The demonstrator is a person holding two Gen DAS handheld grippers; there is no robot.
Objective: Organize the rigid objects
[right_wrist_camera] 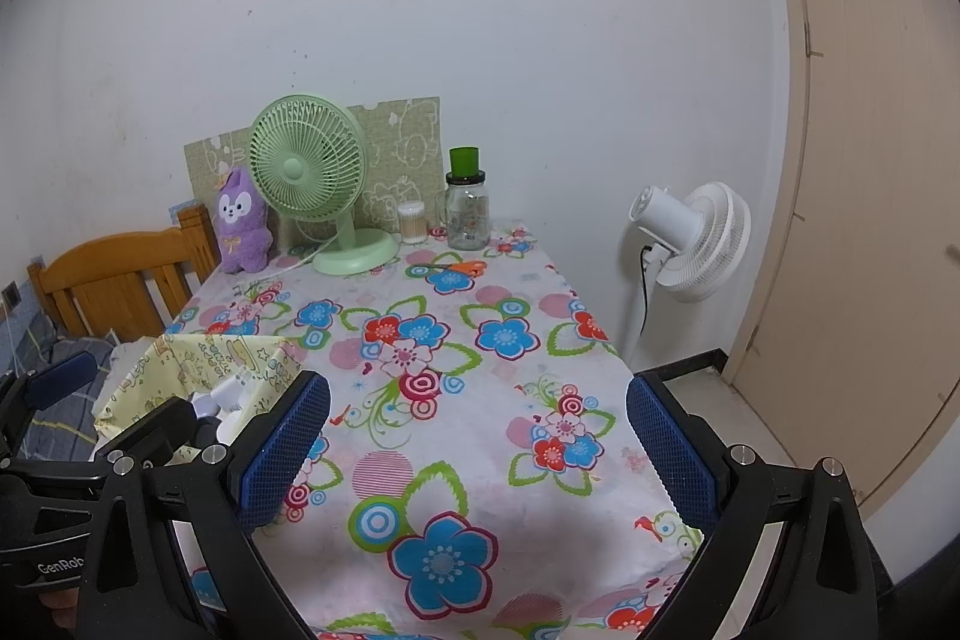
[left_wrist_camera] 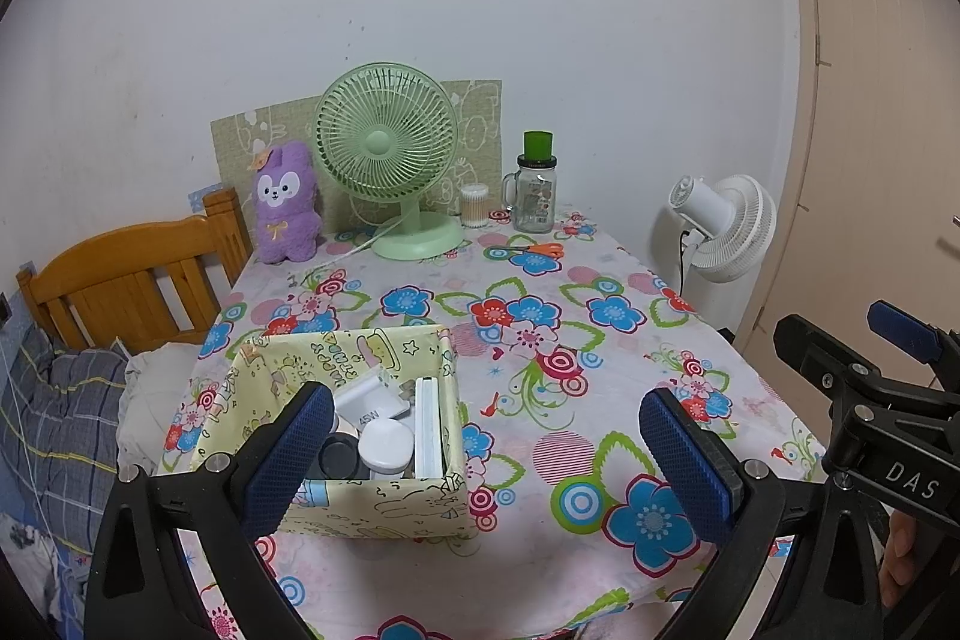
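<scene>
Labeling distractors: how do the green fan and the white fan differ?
The green fan stands on the table; the white fan stands on the floor beside it. The green fan faces the cameras with its open grille; the white fan is turned away, showing its motor housing. Both are corded.

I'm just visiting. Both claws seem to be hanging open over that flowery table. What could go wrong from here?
The yellow box sits near the table's left edge above the bed, so a nudge from the open left gripper might push it off. It already looks packed, with a white charger and round lids, so anything added could stick out or spill. The scissors lie far back beside the glass jar; reaching for them risks tipping it.
</scene>
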